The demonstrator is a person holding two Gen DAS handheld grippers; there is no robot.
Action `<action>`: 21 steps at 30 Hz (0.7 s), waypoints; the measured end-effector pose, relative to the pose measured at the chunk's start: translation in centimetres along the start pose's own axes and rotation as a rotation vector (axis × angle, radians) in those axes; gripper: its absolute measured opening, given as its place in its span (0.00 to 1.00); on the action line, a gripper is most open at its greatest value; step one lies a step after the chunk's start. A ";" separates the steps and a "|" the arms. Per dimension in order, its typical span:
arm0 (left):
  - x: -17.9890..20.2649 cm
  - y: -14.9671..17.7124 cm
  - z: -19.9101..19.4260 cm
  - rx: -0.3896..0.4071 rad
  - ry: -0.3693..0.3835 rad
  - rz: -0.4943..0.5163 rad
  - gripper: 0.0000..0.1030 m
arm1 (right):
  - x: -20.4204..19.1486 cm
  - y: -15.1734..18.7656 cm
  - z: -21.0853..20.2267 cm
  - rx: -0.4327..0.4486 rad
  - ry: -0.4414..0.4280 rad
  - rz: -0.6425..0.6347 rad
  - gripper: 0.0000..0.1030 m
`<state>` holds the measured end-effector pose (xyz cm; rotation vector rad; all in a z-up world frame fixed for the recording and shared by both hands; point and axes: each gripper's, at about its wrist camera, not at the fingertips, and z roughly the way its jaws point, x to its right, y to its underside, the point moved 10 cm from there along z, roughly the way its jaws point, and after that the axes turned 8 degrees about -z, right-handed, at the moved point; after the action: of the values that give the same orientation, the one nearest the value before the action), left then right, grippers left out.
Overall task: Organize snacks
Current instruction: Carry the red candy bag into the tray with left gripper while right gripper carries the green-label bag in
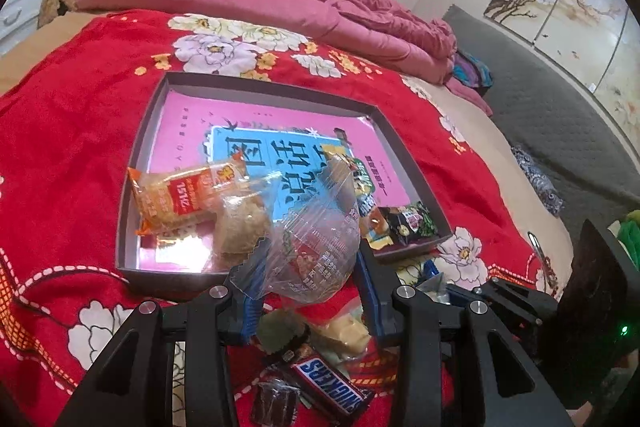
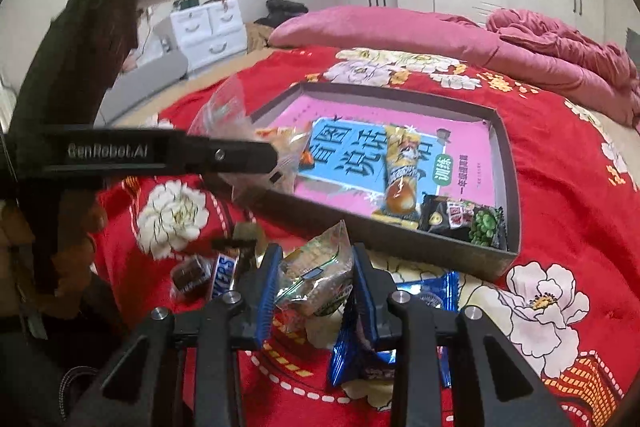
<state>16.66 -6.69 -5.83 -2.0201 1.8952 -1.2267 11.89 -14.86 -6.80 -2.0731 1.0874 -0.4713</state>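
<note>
Red floral blanket (image 1: 72, 147) spread wide, bearing a shallow grey cardboard box with pink printed floor (image 1: 168, 131) at twelve o'clock of both claws. Inside — orange-labelled clear cake packet (image 1: 180, 195) toward nine o'clock, dark green-printed snack pouch (image 2: 464, 219) toward four. Left gripper (image 1: 304, 267) pinching a crinkled clear plastic snack bag (image 1: 316, 243) above the near rim. Right gripper (image 2: 314, 271) clamped on a silvery-green snack packet (image 2: 316, 279) — blue foil wrapper (image 2: 436, 291) just beside, brown Snickers bar (image 1: 332, 383) at six o'clock.
</note>
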 end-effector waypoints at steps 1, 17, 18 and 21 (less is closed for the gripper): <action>-0.2 -0.2 -0.1 0.006 -0.002 -0.006 0.41 | 0.1 -0.2 -0.1 0.006 -0.003 0.010 0.34; -4.1 -2.7 -1.8 0.085 -0.057 -0.091 0.41 | 2.5 -3.3 -1.2 0.108 -0.017 0.172 0.34; -4.3 -2.7 -1.8 0.086 -0.058 -0.096 0.41 | 2.7 -3.4 -1.2 0.111 -0.014 0.177 0.34; -4.7 -2.9 -1.8 0.087 -0.060 -0.107 0.41 | 3.1 -3.7 -1.3 0.120 -0.007 0.193 0.34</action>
<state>18.32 -1.22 -5.15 -2.1116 1.6975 -1.2349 14.92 -16.55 -3.22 -1.8439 1.2112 -0.4217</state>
